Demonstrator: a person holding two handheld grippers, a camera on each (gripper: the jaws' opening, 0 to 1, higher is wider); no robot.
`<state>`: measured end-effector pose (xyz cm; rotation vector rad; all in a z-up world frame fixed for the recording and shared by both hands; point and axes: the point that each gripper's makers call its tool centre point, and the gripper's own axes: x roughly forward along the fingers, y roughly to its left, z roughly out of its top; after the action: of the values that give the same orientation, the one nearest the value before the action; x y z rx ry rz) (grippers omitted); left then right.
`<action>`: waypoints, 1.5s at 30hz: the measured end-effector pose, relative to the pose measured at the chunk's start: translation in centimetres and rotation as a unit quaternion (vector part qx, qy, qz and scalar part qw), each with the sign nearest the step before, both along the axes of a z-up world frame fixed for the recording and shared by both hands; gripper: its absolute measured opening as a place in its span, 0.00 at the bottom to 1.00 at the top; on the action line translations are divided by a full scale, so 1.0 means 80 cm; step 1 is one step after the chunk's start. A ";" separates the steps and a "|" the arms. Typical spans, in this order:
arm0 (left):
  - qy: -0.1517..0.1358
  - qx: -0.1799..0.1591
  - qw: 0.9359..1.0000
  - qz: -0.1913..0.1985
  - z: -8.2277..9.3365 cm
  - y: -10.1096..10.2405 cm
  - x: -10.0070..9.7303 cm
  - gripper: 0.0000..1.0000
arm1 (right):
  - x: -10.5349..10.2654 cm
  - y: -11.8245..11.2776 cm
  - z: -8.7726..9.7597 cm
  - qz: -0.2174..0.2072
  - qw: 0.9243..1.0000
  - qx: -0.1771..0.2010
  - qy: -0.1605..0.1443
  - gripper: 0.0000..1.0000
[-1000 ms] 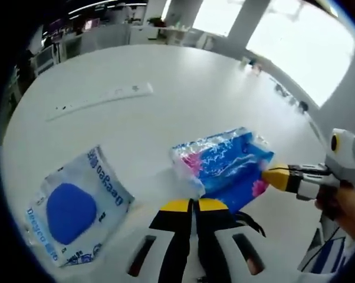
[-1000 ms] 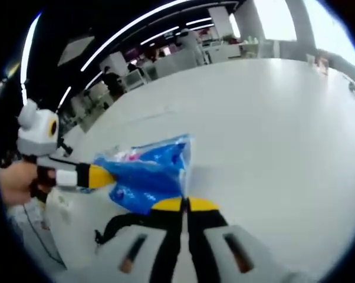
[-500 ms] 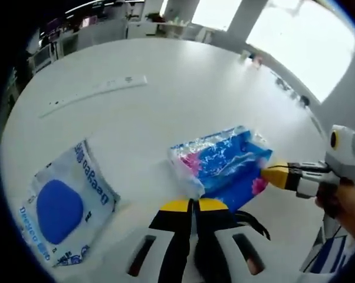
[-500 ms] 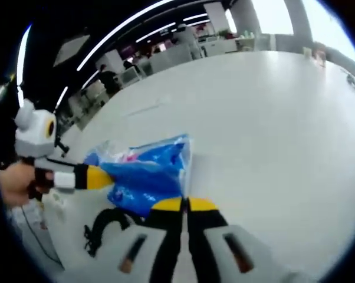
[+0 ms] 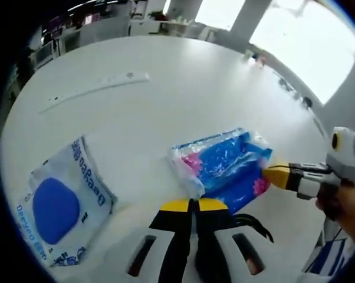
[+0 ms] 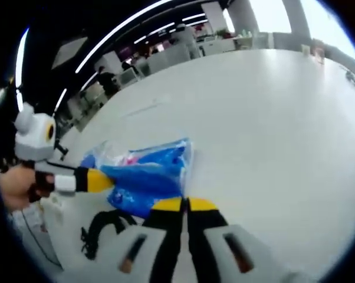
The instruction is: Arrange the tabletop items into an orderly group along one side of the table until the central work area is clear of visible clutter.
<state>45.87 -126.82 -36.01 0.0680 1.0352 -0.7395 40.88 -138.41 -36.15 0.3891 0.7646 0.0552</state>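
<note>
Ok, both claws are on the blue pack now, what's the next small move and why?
Probably carry the blue tissue pack toward the white pouch with the blue oval and set it down beside it. The left claw and right claw each look shut on an end of the pack, and the pouch lies apart from it on the white table, so that would start one group.

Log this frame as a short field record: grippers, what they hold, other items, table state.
left gripper: shut on the blue packet, at its near edge
right gripper: shut on the same packet, at another edge
other items: white pouch with blue oval, white strip, black cord
table: white, items still scattered
</note>
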 end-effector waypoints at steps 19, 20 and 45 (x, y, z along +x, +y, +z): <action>0.003 -0.013 1.000 0.018 0.001 -0.001 -0.002 0.03 | 0.000 0.000 -0.001 0.018 1.000 -0.025 -0.005 0.01; 0.001 -0.012 1.000 0.020 0.002 -0.001 -0.002 0.07 | 0.000 0.000 0.001 0.019 0.999 -0.026 -0.006 0.03; -0.072 -0.027 0.996 0.035 0.052 0.015 0.022 0.77 | 0.014 -0.003 0.053 0.012 0.996 -0.074 -0.055 0.60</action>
<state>47.60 -125.62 -31.83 0.0376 0.8757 -0.6875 41.97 -138.62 -31.94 0.2342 0.6601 0.0414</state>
